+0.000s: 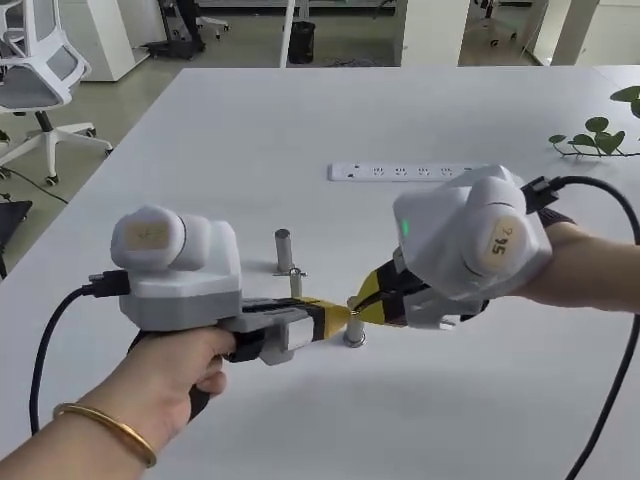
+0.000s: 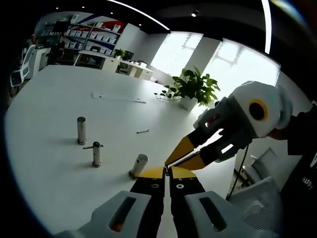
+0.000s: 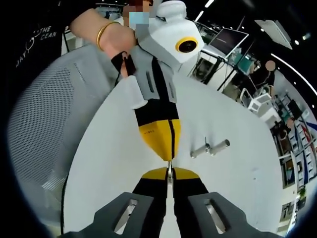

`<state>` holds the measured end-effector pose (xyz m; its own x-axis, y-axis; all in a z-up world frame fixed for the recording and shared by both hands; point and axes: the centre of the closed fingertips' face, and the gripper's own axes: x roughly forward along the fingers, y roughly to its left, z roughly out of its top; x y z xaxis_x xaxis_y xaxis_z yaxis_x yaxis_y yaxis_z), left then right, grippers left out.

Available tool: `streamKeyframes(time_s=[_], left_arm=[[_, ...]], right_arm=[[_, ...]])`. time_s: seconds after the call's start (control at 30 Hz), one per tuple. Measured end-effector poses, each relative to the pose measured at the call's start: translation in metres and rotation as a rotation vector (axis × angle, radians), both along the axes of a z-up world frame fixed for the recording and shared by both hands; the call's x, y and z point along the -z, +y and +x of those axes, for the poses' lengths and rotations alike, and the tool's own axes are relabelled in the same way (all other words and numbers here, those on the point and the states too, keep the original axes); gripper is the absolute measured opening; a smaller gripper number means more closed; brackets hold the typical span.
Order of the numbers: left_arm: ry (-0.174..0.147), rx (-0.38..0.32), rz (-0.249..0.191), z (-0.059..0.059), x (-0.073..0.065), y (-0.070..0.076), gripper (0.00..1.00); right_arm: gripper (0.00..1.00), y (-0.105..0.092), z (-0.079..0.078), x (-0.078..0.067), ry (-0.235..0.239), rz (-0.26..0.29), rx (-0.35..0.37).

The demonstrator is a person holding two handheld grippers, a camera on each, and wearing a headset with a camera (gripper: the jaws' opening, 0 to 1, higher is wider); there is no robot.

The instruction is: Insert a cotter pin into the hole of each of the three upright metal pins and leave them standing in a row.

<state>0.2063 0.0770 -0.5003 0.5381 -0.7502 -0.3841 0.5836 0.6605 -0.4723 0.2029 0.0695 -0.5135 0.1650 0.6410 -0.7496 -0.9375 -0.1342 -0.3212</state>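
My right fingers (image 3: 154,174) were clenched on a cotter pin (image 3: 169,171), tip to tip with my clenched left fingers (image 2: 151,186), beside the nearest metal pin (image 1: 354,338). The left gripper view added a loose cotter pin (image 2: 142,131) on the surface (image 2: 49,114).

Three grey metal pins are seen in a row on the white counter (image 2: 49,99). The far pin (image 2: 81,130) stands upright, bare. The middle pin (image 2: 96,154) stands upright, with a cotter pin (image 2: 89,147) set crosswise near its top. The near pin (image 2: 139,166) stands beside the jaws. A loose cotter pin (image 2: 142,132) lies beyond the row. A thin sliver (image 3: 169,174), possibly another cotter pin, is pinched where both pairs of jaws meet.
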Motion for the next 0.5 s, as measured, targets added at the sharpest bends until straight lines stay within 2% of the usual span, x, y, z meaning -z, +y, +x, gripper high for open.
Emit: streamKeyframes(time_s=[0.07, 0.1, 0.17, 0.23, 0.27, 0.33, 0.47, 0.5], left_arm=[[-0.017, 0.004, 0.002, 0.0016, -0.0021, 0.0011, 0.0], [-0.026, 0.007, 0.005, 0.002, -0.0034, 0.0015, 0.0], [-0.038, 0.015, 0.007, 0.0019, -0.0051, 0.0019, 0.0], [-0.057, 0.025, 0.018, 0.0016, -0.0058, 0.0027, 0.0], [-0.063, 0.029, 0.029, 0.0013, -0.005, 0.0038, 0.0], [-0.069, 0.04, 0.045, -0.0002, -0.0025, 0.005, 0.0], [-0.083, 0.066, 0.061, -0.004, -0.0005, 0.006, 0.0], [-0.091, 0.076, 0.063, -0.0053, -0.001, 0.0061, 0.0]], right_arm=[[0.0, -0.0002, 0.0, -0.0011, 0.028, 0.026, 0.021], [0.0, -0.0024, -0.0011, -0.0008, 0.061, 0.037, 0.044], [0.0, -0.0046, -0.0006, -0.0012, 0.098, 0.059, 0.074], [0.01, -0.0071, -0.002, -0.0011, 0.158, 0.084, 0.107], [0.01, -0.0055, -0.0043, -0.0031, 0.204, 0.121, 0.122], [0.01, -0.0058, -0.0059, -0.0053, 0.257, 0.161, 0.153], [0.04, -0.009, -0.0069, -0.0044, 0.327, 0.19, 0.202], [0.04, -0.0096, -0.0082, -0.0038, 0.357, 0.202, 0.215]])
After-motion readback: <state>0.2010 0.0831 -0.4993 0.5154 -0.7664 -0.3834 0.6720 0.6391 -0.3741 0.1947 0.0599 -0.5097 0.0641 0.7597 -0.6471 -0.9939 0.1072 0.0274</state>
